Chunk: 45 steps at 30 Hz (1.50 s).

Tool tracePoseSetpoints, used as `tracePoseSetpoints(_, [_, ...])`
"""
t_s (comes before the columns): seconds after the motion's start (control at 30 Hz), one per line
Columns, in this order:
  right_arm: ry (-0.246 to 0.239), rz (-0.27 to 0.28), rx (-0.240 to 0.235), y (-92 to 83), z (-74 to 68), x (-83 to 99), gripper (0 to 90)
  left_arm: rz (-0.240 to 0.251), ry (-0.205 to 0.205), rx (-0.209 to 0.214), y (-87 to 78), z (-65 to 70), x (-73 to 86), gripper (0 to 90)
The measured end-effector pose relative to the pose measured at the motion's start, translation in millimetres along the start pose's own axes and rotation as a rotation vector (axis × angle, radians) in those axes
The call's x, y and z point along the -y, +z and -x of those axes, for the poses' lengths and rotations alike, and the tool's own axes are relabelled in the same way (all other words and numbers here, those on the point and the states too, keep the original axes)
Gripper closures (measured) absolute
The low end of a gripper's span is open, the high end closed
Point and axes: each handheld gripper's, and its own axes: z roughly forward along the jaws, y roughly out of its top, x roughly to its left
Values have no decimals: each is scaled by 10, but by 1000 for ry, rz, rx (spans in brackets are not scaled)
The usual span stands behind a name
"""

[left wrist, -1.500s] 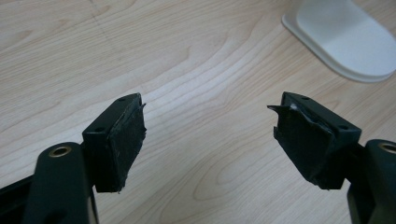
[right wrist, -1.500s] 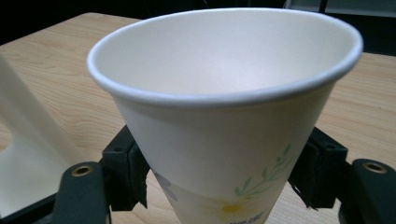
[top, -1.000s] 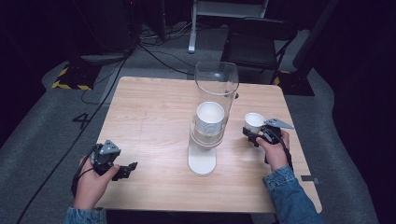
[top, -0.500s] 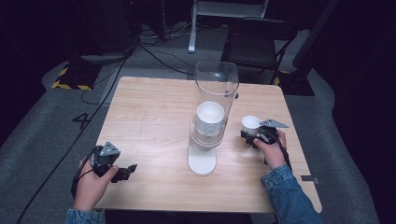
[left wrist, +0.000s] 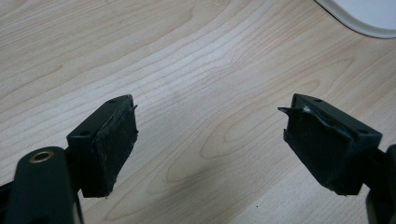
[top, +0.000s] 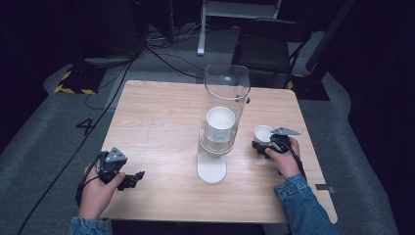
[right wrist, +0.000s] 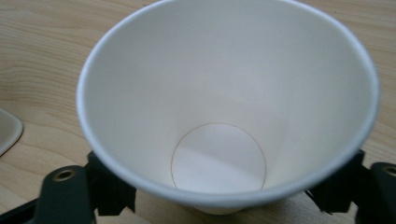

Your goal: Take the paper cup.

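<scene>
paper cup (right wrist: 228,112) sits between the two black jaws of the right gripper (top: 263,145), upright, mouth up, and the jaws press on its lower sides. in the right gripper view the inside of the cup is bare white down to its round bottom, with nothing in it. in the high view this cup (top: 263,133) stands on the right part of the wooden table (top: 161,117), just ahead of the right hand (top: 282,156).

the table is the largest thing here, light wood with rounded corners. at its middle, to the left of the right gripper and well apart from the left one, stands a tall clear tube (top: 226,93) on a white base (top: 211,169). inside the tube, in its lower half, rests another white cup (top: 219,125), mouth up; whether more cups lie stacked under it cannot be told.

the left gripper (top: 128,180) lies low over the near left part of the table, held in the left hand (top: 96,192). the left gripper view shows what the high view is too small to tell: its jaws stand wide apart with nothing between them (left wrist: 210,140), only wood grain beneath. a corner of the white base (left wrist: 364,16) shows beyond its right jaw. the right gripper view likewise catches an edge of that base (right wrist: 8,130) at its left side.
</scene>
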Motion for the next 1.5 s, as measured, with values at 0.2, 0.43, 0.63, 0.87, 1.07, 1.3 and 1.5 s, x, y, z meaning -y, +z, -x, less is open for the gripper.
tracePoseSetpoints(0.2, [-22,6,-1,-115,-24,2,162,2,-2,1,26,-19,-19,171])
tracePoseSetpoints(0.43, [-28,26,-12,-440,-5,20,162,13,-1,11,56,-32,-82,171])
tracePoseSetpoints(0.63, [7,102,-24,-770,32,46,162,23,1,14,73,-46,-144,170])
tracePoseSetpoints(0.87, [-31,135,-53,-1107,48,-22,162,34,-10,18,71,-61,-161,170])
tracePoseSetpoints(1.07, [-69,147,-97,-1386,124,-58,160,54,-23,14,17,-86,-160,170])
tracePoseSetpoints(1.3, [-2,209,-66,-1598,306,-57,160,66,-40,2,1,-103,-151,170])
tracePoseSetpoints(1.5, [28,197,-37,-1617,391,-23,160,60,-40,0,2,-113,-144,170])
